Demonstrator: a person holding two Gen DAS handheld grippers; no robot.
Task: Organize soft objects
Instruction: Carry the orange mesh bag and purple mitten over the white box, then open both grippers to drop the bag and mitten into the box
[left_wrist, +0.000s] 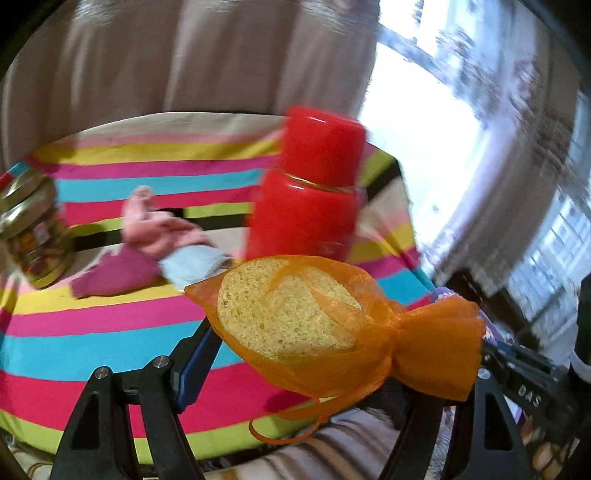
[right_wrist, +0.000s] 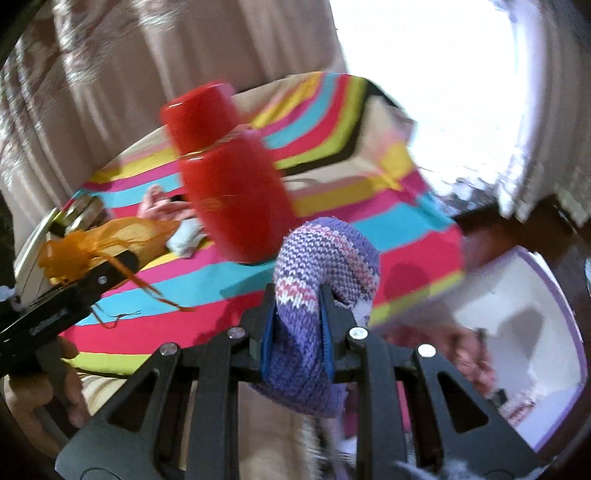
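My left gripper (left_wrist: 295, 343) is shut on a yellow sponge in an orange mesh bag (left_wrist: 295, 317), held above the striped table; the bag also shows in the right wrist view (right_wrist: 92, 243). My right gripper (right_wrist: 299, 325) is shut on a purple knitted sock (right_wrist: 325, 258), its blue pads pressing both sides; a bit of the sock shows at the right of the left wrist view (left_wrist: 443, 295). A pile of soft cloths, pink (left_wrist: 155, 225), magenta (left_wrist: 114, 273) and pale blue (left_wrist: 192, 262), lies on the table.
A tall red bottle (left_wrist: 314, 184) stands mid-table, just beyond both grippers (right_wrist: 229, 177). A glass jar with a gold lid (left_wrist: 29, 221) stands at the left. A white box with a purple rim (right_wrist: 524, 332) sits low right. The striped tablecloth (left_wrist: 92, 332) covers the table; curtains hang behind.
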